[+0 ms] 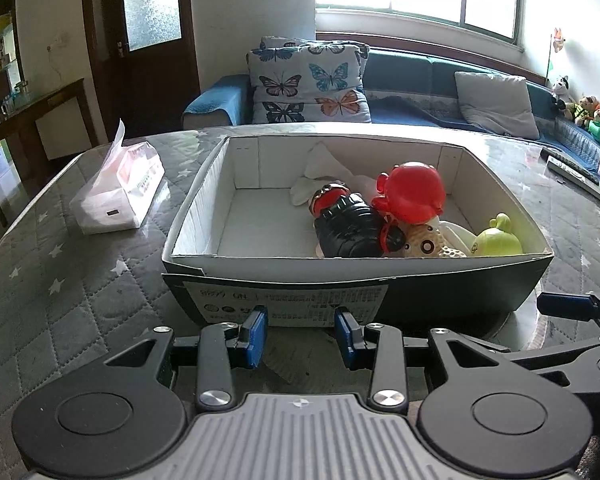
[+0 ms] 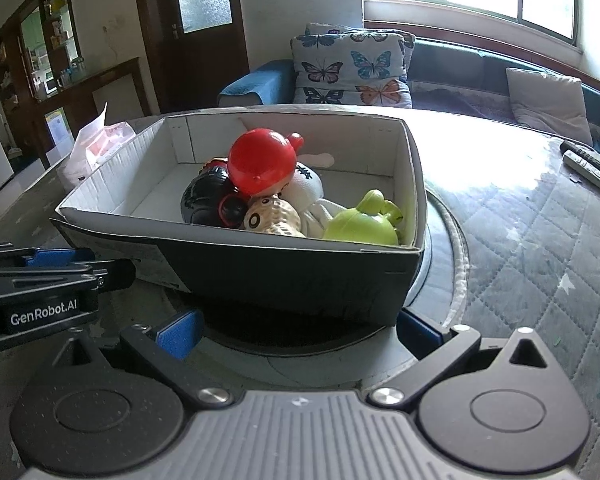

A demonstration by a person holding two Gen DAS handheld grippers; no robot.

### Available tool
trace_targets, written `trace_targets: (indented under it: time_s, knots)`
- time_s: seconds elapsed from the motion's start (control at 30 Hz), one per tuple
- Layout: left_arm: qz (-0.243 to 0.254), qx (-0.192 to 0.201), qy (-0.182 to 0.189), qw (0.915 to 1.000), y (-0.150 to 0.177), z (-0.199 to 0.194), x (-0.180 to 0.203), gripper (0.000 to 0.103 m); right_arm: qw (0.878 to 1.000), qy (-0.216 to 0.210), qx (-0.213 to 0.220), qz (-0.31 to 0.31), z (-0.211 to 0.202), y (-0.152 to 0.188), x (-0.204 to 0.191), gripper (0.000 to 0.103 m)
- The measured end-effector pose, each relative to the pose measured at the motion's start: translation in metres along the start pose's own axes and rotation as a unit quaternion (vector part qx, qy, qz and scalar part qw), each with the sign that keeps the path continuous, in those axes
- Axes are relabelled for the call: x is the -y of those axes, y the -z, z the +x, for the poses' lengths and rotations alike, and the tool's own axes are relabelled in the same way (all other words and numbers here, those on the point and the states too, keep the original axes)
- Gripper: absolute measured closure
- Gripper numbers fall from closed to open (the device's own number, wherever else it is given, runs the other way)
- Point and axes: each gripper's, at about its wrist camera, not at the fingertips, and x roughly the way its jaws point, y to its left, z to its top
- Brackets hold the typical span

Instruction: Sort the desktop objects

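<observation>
Left wrist view: a rectangular cardboard box (image 1: pixel 356 280), dark outside and white inside, with a printed label on its near wall, sits on a quilted grey star-print table cover (image 1: pixel 80 280) under a glossy clear sheet. Five toys lie piled in its right half: a glossy red round-headed plastic toy (image 1: pixel 414 192), a ribbed black toy (image 1: pixel 350 228), a beige dotted one (image 1: pixel 428 244), a lime-green plastic one (image 1: pixel 498 240) and a white soft one (image 1: pixel 324 176). One soft tissue pack (image 1: pixel 118 196) lies left of the box. The left gripper (image 1: pixel 301 334) stands partly open just before the label, its blue pads holding nothing.

Right wrist view: the same box (image 2: pixel 300 276) rests on a round turntable (image 2: pixel 448 248), the five toys inside. Two remote controls (image 2: pixel 590 170) lie far right. The right gripper (image 2: pixel 298 332) gapes wide and empty, near the box's front corner.
</observation>
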Motion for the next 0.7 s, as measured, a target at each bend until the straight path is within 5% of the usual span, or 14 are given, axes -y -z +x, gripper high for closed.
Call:
trace_targets:
  time_s: [0.7]
  knots:
    - [0.011,0.000,0.002,0.9999,-0.0042,0.0054,0.0047,0.064,1.000,0.001,-0.006,0.002,0.0057,-0.0029,0.0025,0.000]
